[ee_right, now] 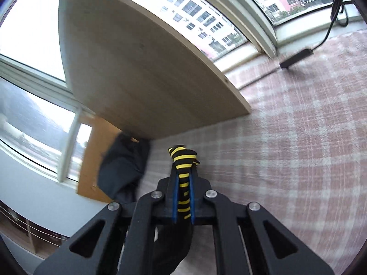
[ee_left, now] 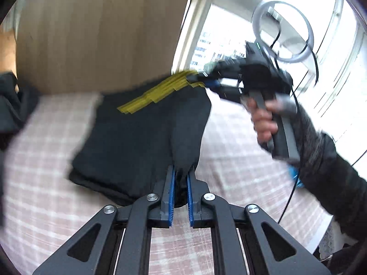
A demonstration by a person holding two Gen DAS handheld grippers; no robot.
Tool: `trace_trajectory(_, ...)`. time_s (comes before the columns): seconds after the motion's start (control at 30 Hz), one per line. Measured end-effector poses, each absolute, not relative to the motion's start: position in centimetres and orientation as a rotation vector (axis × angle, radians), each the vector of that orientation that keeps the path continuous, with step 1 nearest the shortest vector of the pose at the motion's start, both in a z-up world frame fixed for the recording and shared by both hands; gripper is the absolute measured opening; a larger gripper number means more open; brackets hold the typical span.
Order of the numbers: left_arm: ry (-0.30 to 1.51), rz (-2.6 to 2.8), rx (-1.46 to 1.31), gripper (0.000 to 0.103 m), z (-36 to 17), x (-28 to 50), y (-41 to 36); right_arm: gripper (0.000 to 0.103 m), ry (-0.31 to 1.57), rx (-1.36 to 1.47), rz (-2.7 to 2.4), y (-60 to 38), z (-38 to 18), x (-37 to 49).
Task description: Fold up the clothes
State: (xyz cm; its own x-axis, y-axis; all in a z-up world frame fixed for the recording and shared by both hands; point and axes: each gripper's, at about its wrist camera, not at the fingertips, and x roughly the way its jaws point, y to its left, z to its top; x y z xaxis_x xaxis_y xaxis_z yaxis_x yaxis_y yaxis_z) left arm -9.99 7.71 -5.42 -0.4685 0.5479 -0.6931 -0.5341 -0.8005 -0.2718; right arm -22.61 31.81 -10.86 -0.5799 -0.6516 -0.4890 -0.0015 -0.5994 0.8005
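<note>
Black garment (ee_left: 142,137) pinched by left gripper (ee_left: 181,178) and right gripper (ee_right: 183,183)

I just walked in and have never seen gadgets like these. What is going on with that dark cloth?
A person is folding a black garment on a bed covered with a pink checked blanket, using a hand-held gripper in each hand. The left gripper is clamped on a plain black edge. The right gripper is clamped on the garment's yellow-striped band. The garment hangs stretched between them, partly lifted. More dark clothing lies near the wooden board.
</note>
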Motion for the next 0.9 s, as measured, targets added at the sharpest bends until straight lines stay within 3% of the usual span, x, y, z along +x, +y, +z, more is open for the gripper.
trace_trajectory(0.27, -0.076, 2.173, -0.864, 0.008, 3.2, -8.9, 4.1, 0.006, -1.276, 0.854, -2.319, 34.4, -0.2, -13.6)
trace_trajectory(0.47, 0.008, 1.959, -0.713, 0.008, 7.2, -4.9, 7.8, 0.006, -1.383, 0.612, -2.537, 38.8, 6.2, -0.4)
trace_trajectory(0.67, 0.121, 1.745, -0.659, 0.008, 8.3, -0.4, 15.3, 0.006, -1.424, 0.571, -2.836, 44.3, 8.6, 13.7)
trace_trajectory(0.9, 0.192, 1.54, -0.675, 0.008, 8.7, 5.2, 25.0, 0.006, -1.41, 0.664, -3.084, 50.1, 8.7, 23.9)
